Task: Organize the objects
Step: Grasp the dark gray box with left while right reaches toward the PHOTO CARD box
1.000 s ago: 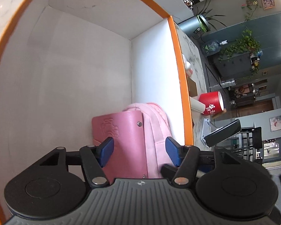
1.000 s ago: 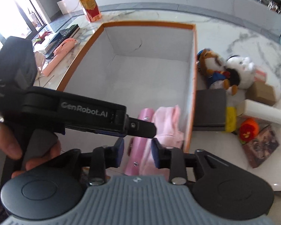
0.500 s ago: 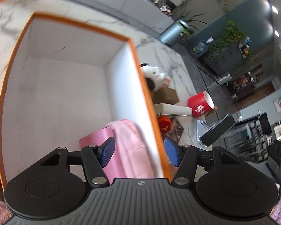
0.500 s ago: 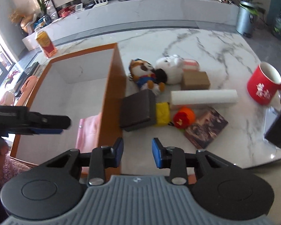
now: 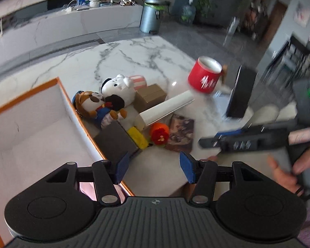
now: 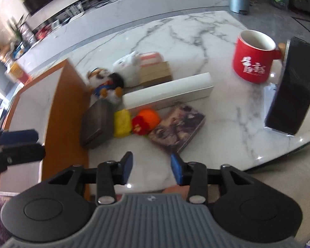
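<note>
Left gripper point(image 5: 154, 168) and right gripper point(image 6: 151, 167) both hold jaws apart, empty, above the marble table point(image 6: 227, 107) beside the orange-rimmed box point(image 5: 62, 91)

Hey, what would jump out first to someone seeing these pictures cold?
Probably the red mug, standing alone at the far right of the marble table. Next, the orange-rimmed box on the left, with plush toys and small items crowded against its outer wall.
</note>
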Demonstrator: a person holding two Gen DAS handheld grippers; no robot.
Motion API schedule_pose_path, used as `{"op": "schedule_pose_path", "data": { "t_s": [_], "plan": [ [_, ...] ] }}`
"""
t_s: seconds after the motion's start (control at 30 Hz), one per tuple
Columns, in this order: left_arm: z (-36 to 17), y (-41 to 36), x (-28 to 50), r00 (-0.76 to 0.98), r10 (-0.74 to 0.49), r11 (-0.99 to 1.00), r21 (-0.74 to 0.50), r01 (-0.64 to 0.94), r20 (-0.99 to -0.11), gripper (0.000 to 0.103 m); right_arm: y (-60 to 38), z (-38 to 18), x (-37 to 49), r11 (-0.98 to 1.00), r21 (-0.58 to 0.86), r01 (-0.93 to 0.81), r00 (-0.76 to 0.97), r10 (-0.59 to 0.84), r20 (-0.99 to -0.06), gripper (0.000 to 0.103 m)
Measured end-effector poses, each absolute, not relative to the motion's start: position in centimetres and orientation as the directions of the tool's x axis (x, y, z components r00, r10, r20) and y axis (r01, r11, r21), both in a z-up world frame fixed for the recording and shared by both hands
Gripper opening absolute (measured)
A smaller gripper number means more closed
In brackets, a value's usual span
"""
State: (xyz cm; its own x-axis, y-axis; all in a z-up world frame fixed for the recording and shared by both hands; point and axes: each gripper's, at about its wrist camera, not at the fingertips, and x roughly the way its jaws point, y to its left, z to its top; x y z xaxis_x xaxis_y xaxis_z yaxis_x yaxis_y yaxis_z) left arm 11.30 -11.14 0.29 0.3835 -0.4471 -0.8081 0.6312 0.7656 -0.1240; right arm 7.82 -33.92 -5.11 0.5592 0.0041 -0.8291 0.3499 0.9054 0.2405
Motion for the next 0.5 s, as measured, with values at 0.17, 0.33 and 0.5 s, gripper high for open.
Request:
{"op": "schedule_pose_path", "data": {
  "t_s": [0.17, 0.33, 0.5],
  "plan": [
    [-2.4, -14.7, 12.4, 0.395, -0.303, 0.730, 0.056, 0.681, -0.867, 0.067, -36.9, -7.7, 8.3, 0.833, 0.361, 0.419, 0.628, 0.022, -0.778, 0.051],
    [-4.1, -17.4, 13.8, 0.385, -0.195, 0.712, 0.139, 0.688, -0.902, 0.073, -38.7, -10.0, 10.2, 0.776, 0.415, 0.475, 0.608, 0.051, -0.792, 0.056],
    [-5.5, -18.5, 14.8, 0.399, -0.114, 0.718, 0.202, 0.666, -0.910, 0.078, -39.3, -12.0, 11.7, 0.734, 0.424, 0.530, 0.591, 0.039, -0.806, 0.069]
  ]
}}
